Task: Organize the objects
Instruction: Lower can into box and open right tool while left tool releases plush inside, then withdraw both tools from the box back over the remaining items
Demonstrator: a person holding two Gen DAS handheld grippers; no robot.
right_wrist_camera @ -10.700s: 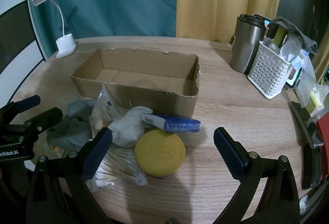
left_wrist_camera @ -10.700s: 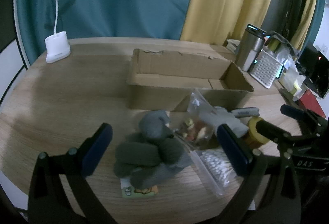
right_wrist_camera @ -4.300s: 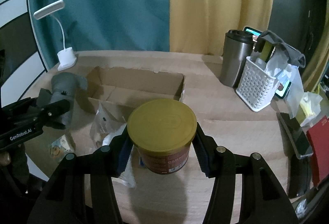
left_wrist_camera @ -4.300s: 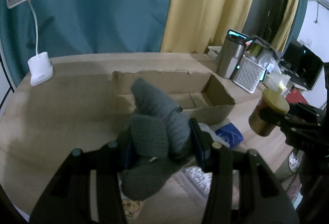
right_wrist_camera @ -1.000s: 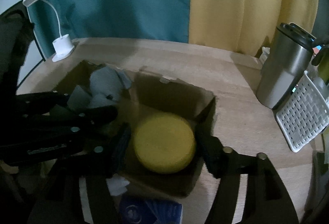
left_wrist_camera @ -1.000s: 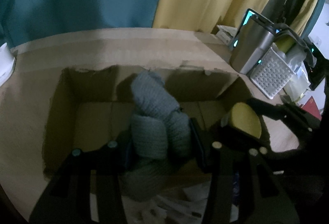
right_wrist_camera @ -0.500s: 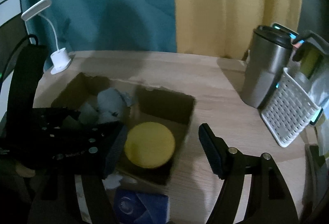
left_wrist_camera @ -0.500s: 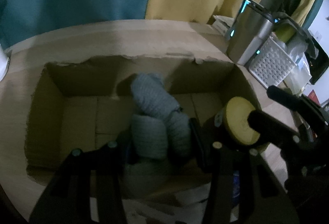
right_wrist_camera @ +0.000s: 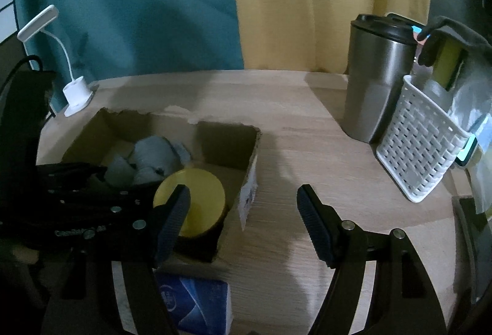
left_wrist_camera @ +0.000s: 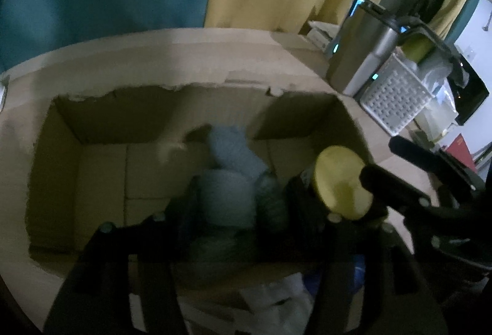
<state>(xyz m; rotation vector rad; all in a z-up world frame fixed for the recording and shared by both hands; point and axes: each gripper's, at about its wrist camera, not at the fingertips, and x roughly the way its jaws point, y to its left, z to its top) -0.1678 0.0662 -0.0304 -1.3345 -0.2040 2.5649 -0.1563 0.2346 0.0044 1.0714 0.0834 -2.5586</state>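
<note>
An open cardboard box [left_wrist_camera: 55,156] [right_wrist_camera: 249,175] sits on the wooden table. My left gripper [left_wrist_camera: 236,212] is inside it, shut on grey knitted gloves [left_wrist_camera: 227,181] [right_wrist_camera: 150,156]. A yellow-lidded jar [left_wrist_camera: 341,181] [right_wrist_camera: 196,199] stands in the box's right end. My right gripper [right_wrist_camera: 243,212] is open and empty, raised over the box's right edge, its left finger in front of the jar. It shows in the left wrist view [left_wrist_camera: 399,169].
A steel tumbler [right_wrist_camera: 375,79] and a white slotted basket [right_wrist_camera: 418,147] stand at the right. A white desk lamp [right_wrist_camera: 73,89] is at the back left. A blue tissue pack [right_wrist_camera: 196,301] and white plastic bags [left_wrist_camera: 276,301] lie in front of the box.
My right gripper has let go of the jar in the box, opened wide and drawn back and up to the right. My left gripper still holds the gloves low in the box.
</note>
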